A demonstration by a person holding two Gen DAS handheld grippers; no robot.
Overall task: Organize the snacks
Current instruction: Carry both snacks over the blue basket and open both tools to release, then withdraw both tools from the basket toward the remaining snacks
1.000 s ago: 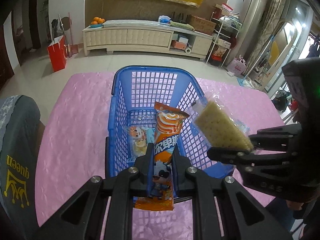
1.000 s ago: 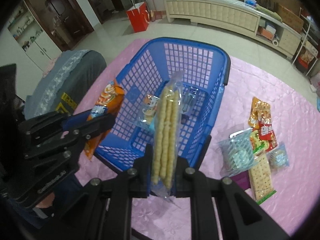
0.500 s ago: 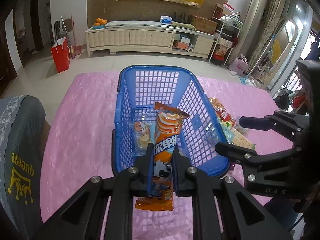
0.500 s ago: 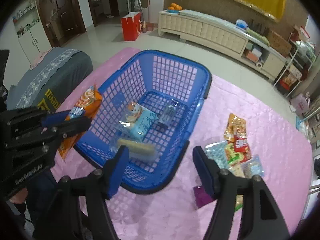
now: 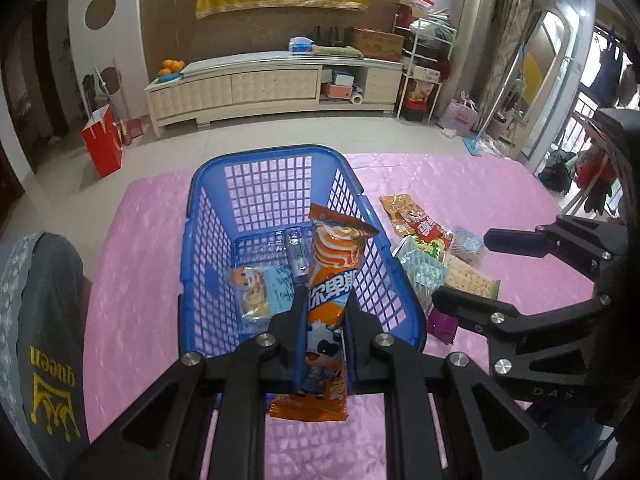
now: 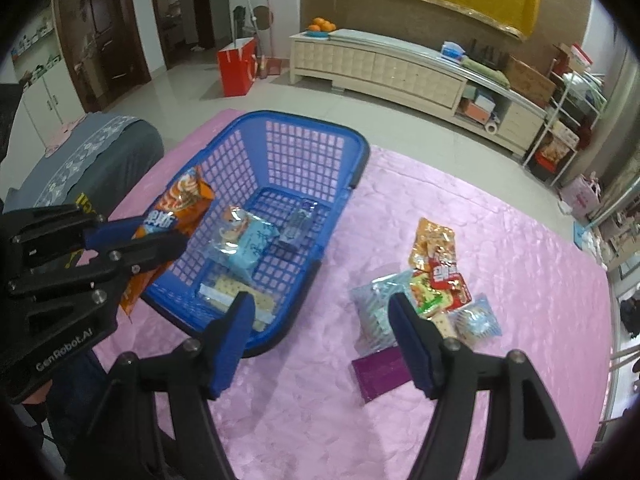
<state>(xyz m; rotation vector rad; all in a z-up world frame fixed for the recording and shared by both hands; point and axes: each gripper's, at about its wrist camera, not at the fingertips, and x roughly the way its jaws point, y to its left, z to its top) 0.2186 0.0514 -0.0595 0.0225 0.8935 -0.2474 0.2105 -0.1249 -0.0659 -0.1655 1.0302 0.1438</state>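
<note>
A blue plastic basket (image 5: 200, 216) (image 6: 362, 148) stands on the pink cloth. My left gripper (image 5: 322, 300) (image 6: 136, 236) is shut on an orange snack pack (image 5: 332, 276) (image 6: 176, 204), held over the basket's near rim. Inside the basket lie a cracker pack (image 6: 236, 292), a light blue snack pack (image 6: 244, 240) (image 5: 256, 288) and a small clear pack (image 6: 298, 224). My right gripper (image 6: 320, 320) (image 5: 468, 268) is open and empty, above the cloth between the basket and a pile of loose snacks (image 6: 436, 276) (image 5: 424, 236).
A purple packet (image 6: 382, 372) lies on the cloth near the pile. A grey cushion (image 5: 40, 320) sits at the left edge. Beyond the cloth are tiled floor, a red bag (image 5: 102, 144) and a long cabinet (image 5: 272, 88).
My right gripper opened and dropped the cracker pack into the basket, then drew back to the right. My left gripper kept hold of the orange pack and pulled back slightly.
</note>
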